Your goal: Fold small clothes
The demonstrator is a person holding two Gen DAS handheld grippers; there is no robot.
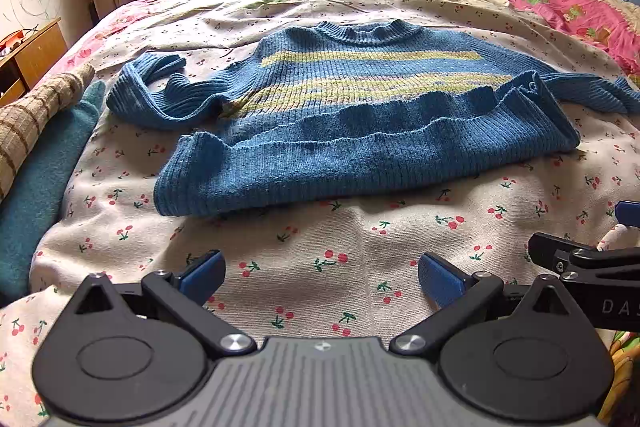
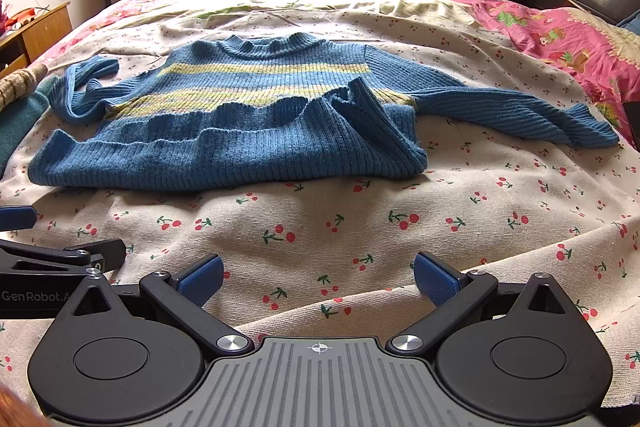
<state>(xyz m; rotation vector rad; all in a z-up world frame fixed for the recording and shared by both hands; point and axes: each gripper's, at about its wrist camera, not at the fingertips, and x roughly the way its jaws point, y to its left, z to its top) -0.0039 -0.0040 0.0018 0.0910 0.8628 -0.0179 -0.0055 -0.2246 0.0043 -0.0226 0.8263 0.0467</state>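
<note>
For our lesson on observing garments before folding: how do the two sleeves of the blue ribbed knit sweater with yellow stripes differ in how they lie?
The left sleeve is bent back on itself in a loop, with its cuff near the shoulder; the right sleeve stretches out almost straight, with its cuff far from the sweater body. Both are blue ribbed knit, unfolded, lying on the cherry-print sheet.
</note>
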